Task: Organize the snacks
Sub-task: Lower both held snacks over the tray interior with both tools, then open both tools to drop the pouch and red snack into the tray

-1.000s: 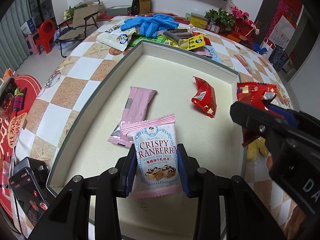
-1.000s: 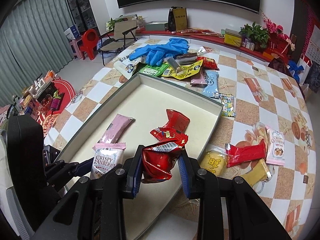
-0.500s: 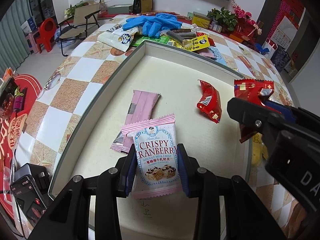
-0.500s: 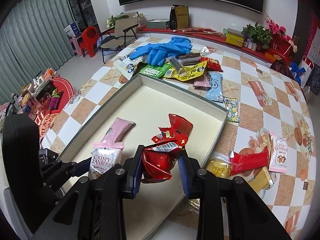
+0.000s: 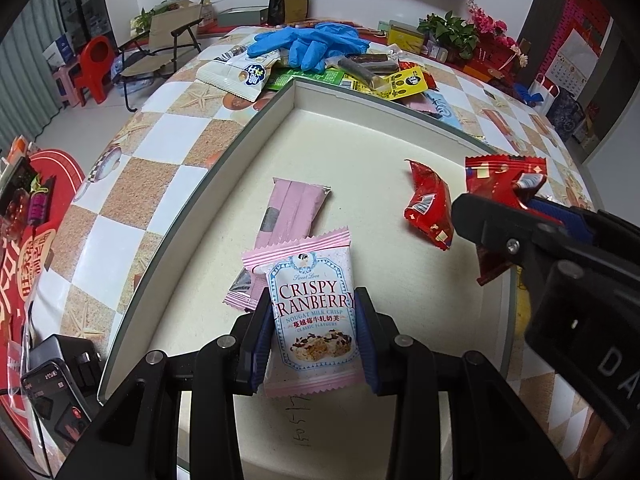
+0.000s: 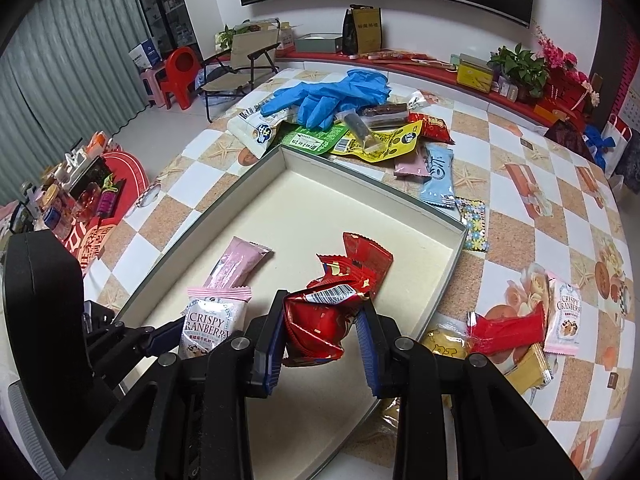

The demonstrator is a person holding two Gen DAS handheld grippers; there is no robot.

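Both hands loaded over the tray (image 5: 256, 120), drop-off step.
L gripper (image 5: 314, 344) clamps the cranberry pack (image 5: 314, 312) above the tray's near end, by the pink bar (image 5: 290, 208); R gripper (image 6: 322, 338) pinches a red wrapper (image 6: 316, 320) above the tray's near right side, by the loose red pack (image 6: 370, 254). Next, I'd say: lower, let go inside tray w/o overlap.

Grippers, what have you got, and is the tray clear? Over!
Left gripper shut on pink-and-white Crispy Cranberry packet. Right gripper shut on red foil snack packet. Both over cream tray; pink bar, red packet already inside.
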